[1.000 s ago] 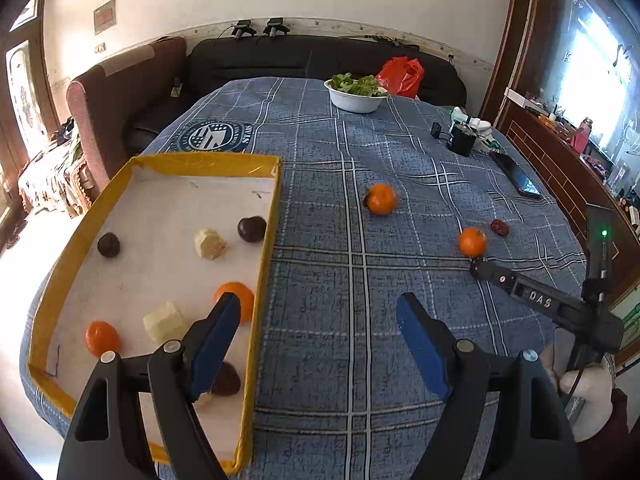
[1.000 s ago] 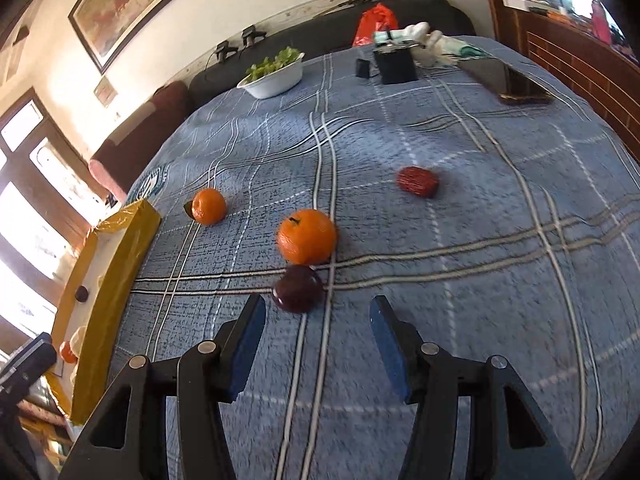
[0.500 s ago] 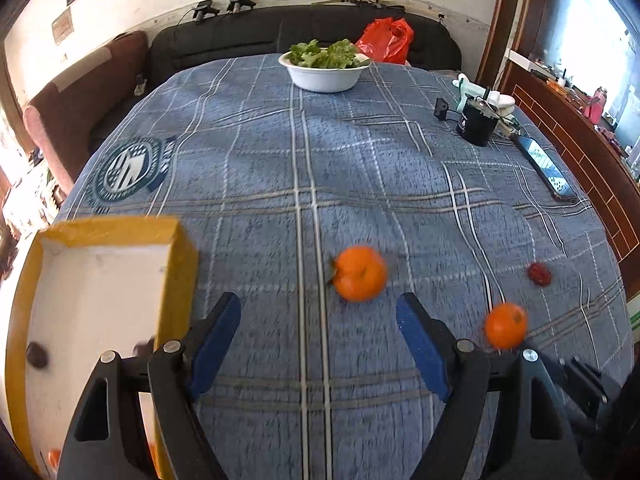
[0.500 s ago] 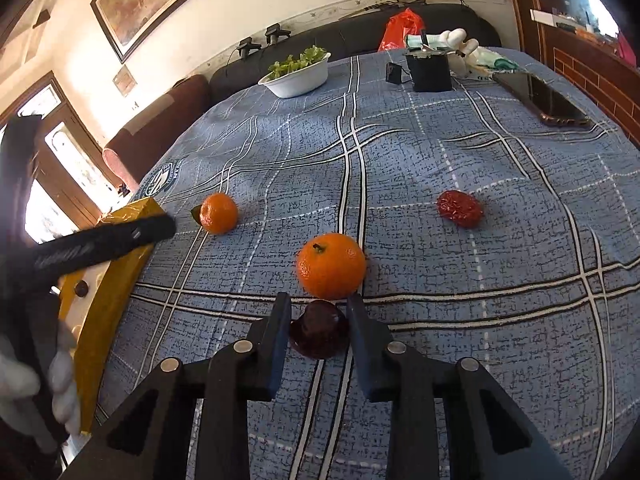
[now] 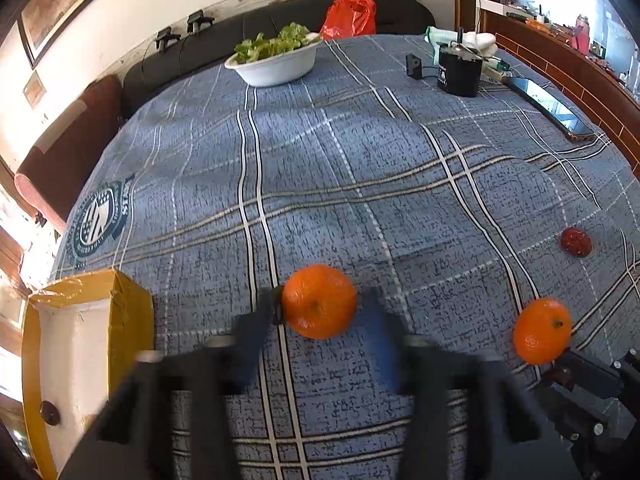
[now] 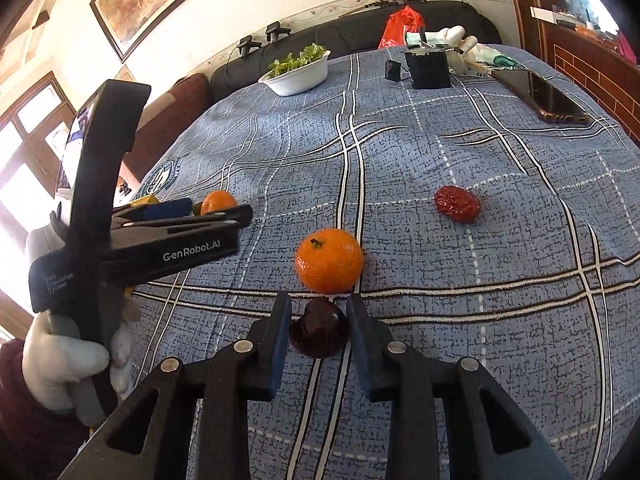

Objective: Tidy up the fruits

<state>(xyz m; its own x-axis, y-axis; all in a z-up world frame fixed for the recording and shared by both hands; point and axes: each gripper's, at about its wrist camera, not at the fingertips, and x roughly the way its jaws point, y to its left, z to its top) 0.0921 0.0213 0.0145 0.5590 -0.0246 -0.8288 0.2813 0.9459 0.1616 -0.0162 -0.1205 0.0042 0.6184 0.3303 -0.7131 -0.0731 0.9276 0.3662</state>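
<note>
Left hand-held gripper [image 5: 320,320] blurred around tangerine [image 5: 319,301], grip unclear

- My left gripper [image 6: 216,216] carries "GenRobot.AI" in white on its black side.
- Small white lettering sits lower on its body, too small to read.
- The cloth [image 5: 340,168] bears a round crest; its lettering is unreadable.

Tangerine [image 6: 329,261] just behind plum [image 6: 319,333] — date [image 6: 457,203] further right.
</note>
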